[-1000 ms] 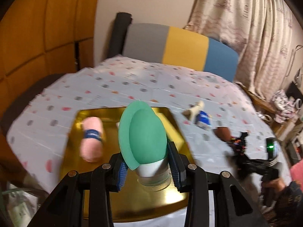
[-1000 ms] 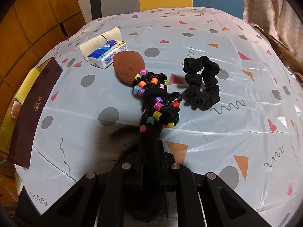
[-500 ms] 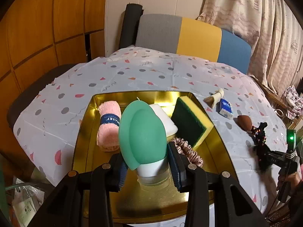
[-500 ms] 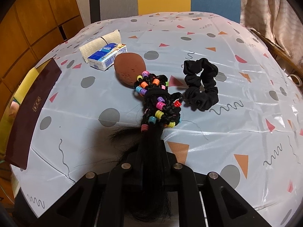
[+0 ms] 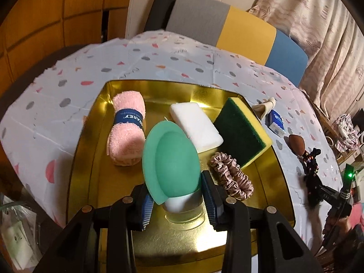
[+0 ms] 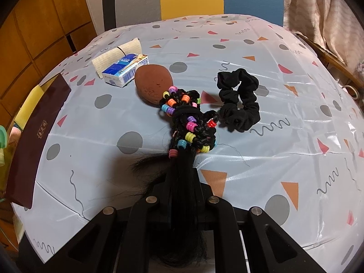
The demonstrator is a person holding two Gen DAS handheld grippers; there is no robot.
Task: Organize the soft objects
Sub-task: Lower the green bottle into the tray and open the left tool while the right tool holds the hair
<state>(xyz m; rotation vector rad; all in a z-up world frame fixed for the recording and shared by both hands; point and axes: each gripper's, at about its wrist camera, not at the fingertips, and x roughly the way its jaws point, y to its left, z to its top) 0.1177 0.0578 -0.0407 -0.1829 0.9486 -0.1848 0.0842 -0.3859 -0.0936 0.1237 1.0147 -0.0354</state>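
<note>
The left gripper point(image 5: 176, 201), clamped on the green-capped bottle point(image 5: 173, 163), has sunk toward the gold tray point(image 5: 268, 182) to set it down, while the right gripper point(image 6: 182, 195) stays pinched on the beaded hairpiece point(image 6: 188, 127).

Both handheld grippers are matte black with angular linkage arms and round silver screws. The left gripper point(image 5: 175, 201) carries ribbed blue pads point(image 5: 210, 199). The right gripper point(image 6: 182, 195) shows a small green light from afar.
</note>
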